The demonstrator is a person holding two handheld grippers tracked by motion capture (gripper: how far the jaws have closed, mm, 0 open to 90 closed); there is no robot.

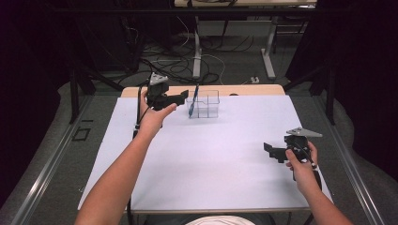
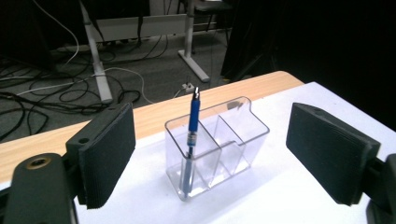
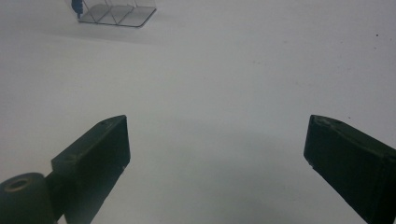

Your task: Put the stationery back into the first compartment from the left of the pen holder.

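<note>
1. Blue and upright, the pen (image 2: 194,122) stands in the left compartment of the clear plastic holder (image 2: 233,140), its tip down on the holder's floor and its clip end leaning against the rim; in the high view the holder (image 1: 209,104) sits at the far side of the table (image 1: 225,159), a little left of the middle.
2. Nothing else is in the holder; its other compartments are bare.
3. Just left of the holder, the left gripper (image 1: 184,96) points at the pen with its jaws released; in the left gripper view the two pads (image 2: 109,154) stand wide on either side of the holder and press on nothing.
4. Judging from this, the step in hand is the let-go: the pen has been dropped into its slot and the left gripper has freed it.
5. The next move calls for drawing the left gripper back and clear without brushing the pen's top or nudging the light holder, which would slide easily on the white sheet.
6. At the near right of the table the right gripper (image 1: 272,151) hangs low over bare sheet, well apart from the holder, its jaws spread wide and empty.
</note>
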